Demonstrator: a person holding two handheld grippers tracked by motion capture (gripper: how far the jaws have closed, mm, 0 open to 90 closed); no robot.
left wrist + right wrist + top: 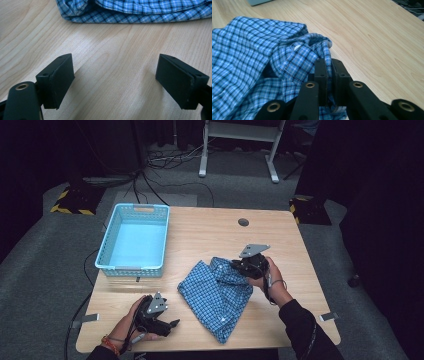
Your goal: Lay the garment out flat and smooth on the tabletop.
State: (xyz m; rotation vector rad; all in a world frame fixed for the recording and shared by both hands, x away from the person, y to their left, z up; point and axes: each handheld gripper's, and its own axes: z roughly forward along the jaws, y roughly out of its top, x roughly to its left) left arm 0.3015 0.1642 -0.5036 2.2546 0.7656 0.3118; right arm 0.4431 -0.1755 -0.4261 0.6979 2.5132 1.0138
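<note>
From the high view, the blue checked shirt [217, 295] lies partly folded in the middle of the desk [210, 227], nearer the front edge; folding looks well along, with the collar end still to settle. The empty blue basket [134, 240] sits well apart at the left, blocking nothing.

In the left gripper view, the left tool [117, 80] is released over bare wood, near the shirt's edge.

In the right gripper view, the right tool [329, 72] is clenched on shirt fabric beside the collar.

No legible text or labels
</note>
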